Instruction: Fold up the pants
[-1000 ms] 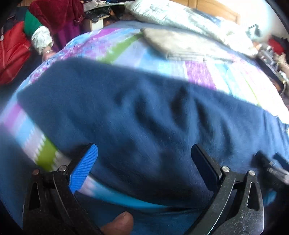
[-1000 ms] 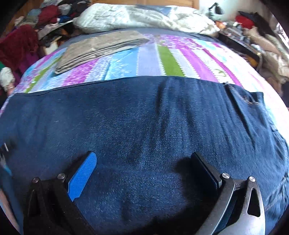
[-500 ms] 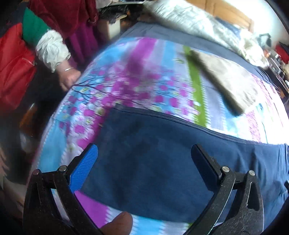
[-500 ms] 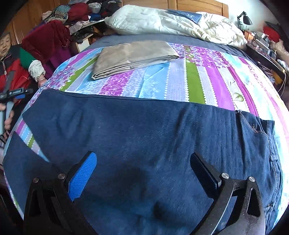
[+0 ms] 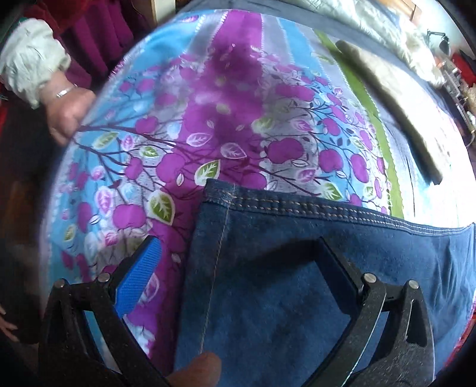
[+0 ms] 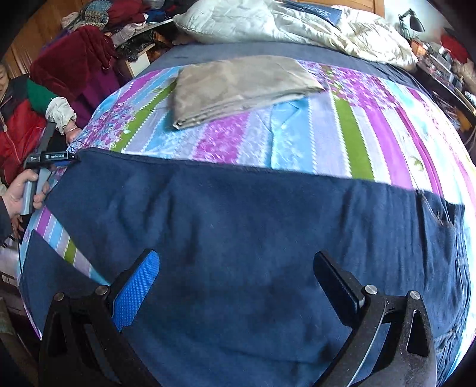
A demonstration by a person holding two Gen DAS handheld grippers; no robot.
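Off to the far left of the left gripper (image 5: 238, 262), a second person's hand (image 5: 70, 111) with a bracelet and a pale cuff is resting at the edge of the floral bedspread (image 5: 208, 104). The left gripper is hanging with its jaws spread wide and nothing between them; its blue-padded finger is sitting over the bedspread just left of the cloth, while its black finger is sitting over the denim. Directly ahead of it, the stitched hem of the jeans (image 5: 297, 268) is running across the view, with one corner of the leg lying between the two fingers. A thumb tip is showing at the bottom edge, below the jaws. Further ahead and to the right, a folded beige cloth (image 5: 395, 119) is lying on the bedspread, blurred.

In the right wrist view, the same bystander in a red jacket (image 6: 17, 131) is sitting at the far left, and the left gripper (image 6: 52, 156) is appearing there at the leg end of the jeans (image 6: 253, 238). The right gripper (image 6: 236, 268) is likewise gaping wide and holding nothing, both fingers poised above the dark denim, which is spreading flat across the striped bedspread (image 6: 297, 143) under and ahead of it. The waist end is lying to its right. Beyond the jeans, the folded beige cloth (image 6: 238, 86) is resting ahead, with a white duvet (image 6: 297, 23) behind it.
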